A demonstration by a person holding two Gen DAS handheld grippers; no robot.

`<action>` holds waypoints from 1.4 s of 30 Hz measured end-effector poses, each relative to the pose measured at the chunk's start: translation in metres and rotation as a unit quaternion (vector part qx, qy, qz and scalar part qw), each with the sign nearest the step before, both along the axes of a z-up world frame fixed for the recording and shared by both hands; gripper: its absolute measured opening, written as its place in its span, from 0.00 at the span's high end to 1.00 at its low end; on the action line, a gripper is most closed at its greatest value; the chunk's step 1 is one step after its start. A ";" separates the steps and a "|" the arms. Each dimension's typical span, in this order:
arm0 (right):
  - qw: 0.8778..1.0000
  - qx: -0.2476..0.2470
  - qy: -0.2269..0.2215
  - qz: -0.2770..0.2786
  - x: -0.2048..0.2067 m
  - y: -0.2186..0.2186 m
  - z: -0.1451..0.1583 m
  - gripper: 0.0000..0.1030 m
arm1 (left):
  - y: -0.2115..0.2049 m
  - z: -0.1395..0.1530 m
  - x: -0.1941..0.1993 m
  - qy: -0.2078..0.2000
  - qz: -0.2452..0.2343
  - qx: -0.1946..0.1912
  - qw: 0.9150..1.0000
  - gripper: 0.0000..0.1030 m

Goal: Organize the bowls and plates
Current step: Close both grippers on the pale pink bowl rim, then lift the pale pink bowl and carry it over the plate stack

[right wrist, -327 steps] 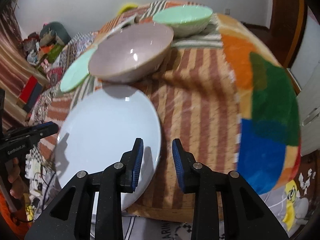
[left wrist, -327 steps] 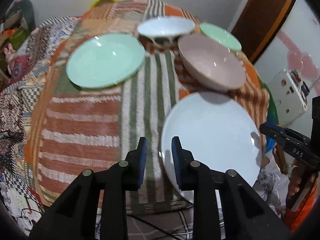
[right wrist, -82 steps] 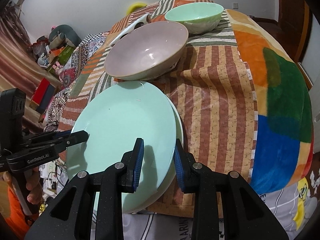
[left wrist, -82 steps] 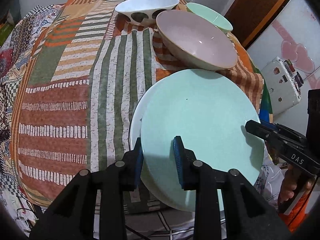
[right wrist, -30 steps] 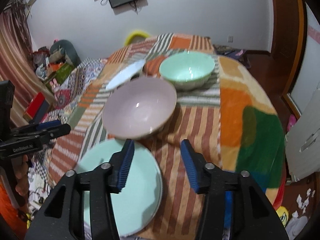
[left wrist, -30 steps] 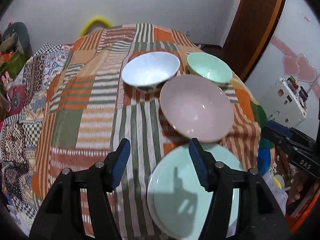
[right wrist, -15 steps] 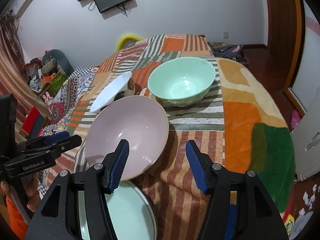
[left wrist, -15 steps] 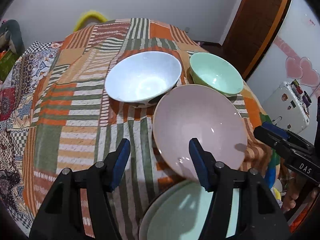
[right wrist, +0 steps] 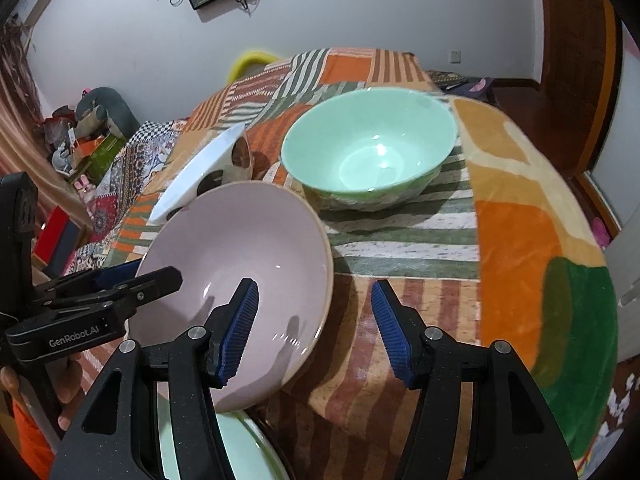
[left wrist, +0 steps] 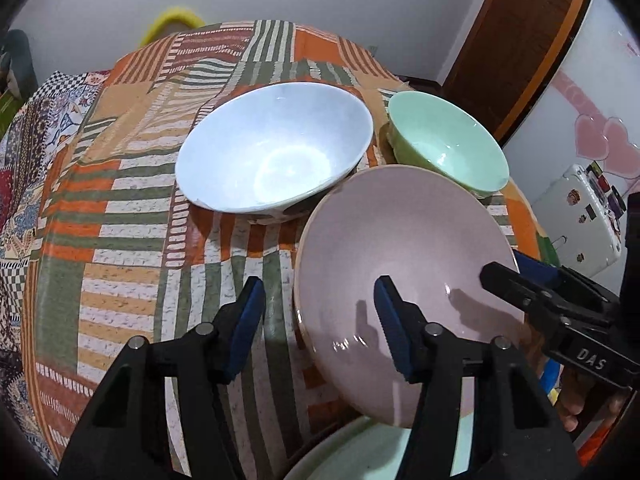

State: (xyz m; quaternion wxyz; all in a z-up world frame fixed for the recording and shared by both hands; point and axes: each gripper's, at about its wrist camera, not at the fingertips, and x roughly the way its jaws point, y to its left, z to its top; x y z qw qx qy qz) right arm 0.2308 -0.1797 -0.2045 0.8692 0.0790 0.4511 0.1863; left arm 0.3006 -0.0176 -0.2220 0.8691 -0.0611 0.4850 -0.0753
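Note:
A large pink bowl [left wrist: 404, 256] sits on the striped cloth, also in the right wrist view [right wrist: 236, 256]. My left gripper [left wrist: 318, 320] is open, its jaws straddling the bowl's left rim. My right gripper [right wrist: 314, 326] is open, straddling the bowl's right rim. A white bowl [left wrist: 274, 152] and a mint green bowl [left wrist: 444, 146] stand behind; the green bowl [right wrist: 370, 152] and white bowl [right wrist: 204, 172] also show in the right wrist view. The stacked mint plate [right wrist: 240, 452] on a white plate lies at the near edge, below the bowl.
The table is round, covered with a patchwork cloth [left wrist: 132, 208] that drops off at every side. A wooden door [left wrist: 516, 40] and a small white appliance [left wrist: 580, 216] stand to the right. Clutter [right wrist: 80, 140] lies on the floor at the left.
Both grippers let go of the stacked plates, opened wide and moved forward and down to the pink bowl, which they now straddle from either side.

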 end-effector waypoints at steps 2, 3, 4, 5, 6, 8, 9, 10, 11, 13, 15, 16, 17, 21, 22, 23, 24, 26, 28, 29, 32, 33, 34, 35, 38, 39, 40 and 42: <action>1.000 0.002 0.006 0.007 0.001 0.001 -0.003 0.55 | -0.002 -0.002 0.000 -0.001 -0.004 0.003 1.000 0.56; 1.000 0.006 0.010 0.010 0.002 0.001 -0.004 0.61 | -0.003 -0.003 0.001 0.001 -0.005 0.004 1.000 0.59; 1.000 0.009 0.013 0.011 0.003 0.001 -0.006 0.66 | -0.004 -0.005 0.002 0.004 -0.006 0.003 1.000 0.67; 1.000 0.013 0.016 0.012 0.003 0.000 -0.007 0.68 | -0.004 -0.006 0.003 0.007 -0.008 0.000 1.000 0.74; 1.000 0.017 0.018 0.013 0.005 0.000 -0.008 0.74 | -0.004 -0.007 0.003 0.008 -0.008 0.001 1.000 0.75; 0.999 0.023 0.022 0.013 0.003 -0.002 -0.009 0.80 | -0.003 -0.007 0.002 0.005 -0.004 0.001 1.000 0.79; 0.999 0.023 0.022 0.012 0.003 -0.003 -0.008 0.80 | -0.003 -0.006 0.002 0.006 -0.003 -0.001 1.000 0.80; 0.999 0.022 0.023 0.012 0.003 -0.002 -0.008 0.81 | -0.002 -0.006 0.001 0.007 -0.003 -0.004 1.000 0.81; 0.999 0.023 0.024 0.010 0.002 -0.003 -0.007 0.82 | -0.001 -0.005 0.001 0.008 -0.003 -0.005 1.000 0.81; 0.999 0.027 0.024 0.010 0.002 -0.003 -0.007 0.82 | -0.001 -0.004 0.000 0.010 -0.003 -0.004 1.000 0.81; 0.999 0.028 0.026 0.009 0.000 -0.004 -0.004 0.82 | -0.003 -0.003 -0.003 0.010 -0.004 -0.001 1.000 0.81; 0.999 0.027 0.026 0.008 0.000 -0.003 -0.004 0.82 | -0.003 -0.002 -0.005 0.010 -0.003 0.000 1.000 0.81; 0.999 0.025 0.024 0.007 -0.002 -0.004 -0.002 0.82 | -0.004 -0.001 -0.006 0.010 -0.003 -0.002 1.000 0.81; 1.000 0.023 0.019 0.004 -0.006 -0.004 0.006 0.82 | -0.006 0.006 -0.014 0.005 -0.005 -0.009 1.000 0.81; 1.000 0.022 0.018 0.003 -0.006 -0.004 0.008 0.82 | -0.006 0.009 -0.016 0.002 -0.006 -0.009 1.000 0.81; 1.000 0.020 0.016 0.002 -0.008 -0.004 0.010 0.82 | -0.007 0.013 -0.019 -0.001 -0.007 -0.009 1.000 0.81; 1.000 0.018 0.014 0.002 -0.010 -0.004 0.012 0.82 | -0.008 0.015 -0.021 -0.004 -0.007 -0.008 1.000 0.81; 1.000 0.016 0.010 0.002 -0.013 -0.003 0.017 0.82 | -0.008 0.022 -0.027 -0.010 -0.007 -0.008 1.000 0.81; 1.000 0.017 0.006 0.002 -0.016 -0.003 0.021 0.82 | -0.008 0.027 -0.033 -0.015 -0.008 -0.009 1.000 0.81; 1.000 0.017 0.003 0.003 -0.019 -0.003 0.024 0.82 | -0.008 0.030 -0.036 -0.017 -0.007 -0.010 1.000 0.81; 1.000 0.016 -0.005 0.006 -0.025 -0.002 0.031 0.82 | -0.005 0.037 -0.047 -0.022 -0.006 -0.010 1.000 0.81; 1.000 0.016 -0.007 0.007 -0.026 -0.001 0.032 0.82 | -0.004 0.040 -0.050 -0.024 -0.005 -0.010 1.000 0.81; 1.000 0.015 -0.010 0.008 -0.028 0.000 0.035 0.82 | -0.004 0.043 -0.054 -0.027 -0.004 -0.010 1.000 0.81; 1.000 0.015 -0.012 0.009 -0.030 0.000 0.037 0.82 | -0.004 0.046 -0.057 -0.029 -0.004 -0.010 1.000 0.81; 1.000 0.016 -0.018 0.013 -0.035 0.004 0.043 0.82 | -0.001 0.054 -0.070 -0.037 0.000 -0.011 0.999 0.81; 1.000 0.016 -0.020 0.015 -0.037 0.005 0.045 0.82 | 0.001 0.058 -0.074 -0.040 0.001 -0.012 0.999 0.81; 0.999 0.016 -0.023 0.016 -0.039 0.006 0.047 0.82 | 0.002 0.060 -0.076 -0.042 0.002 -0.012 0.999 0.81; 0.999 0.015 -0.028 0.019 -0.042 0.009 0.051 0.82 | 0.003 0.065 -0.083 -0.047 0.005 -0.012 0.999 0.81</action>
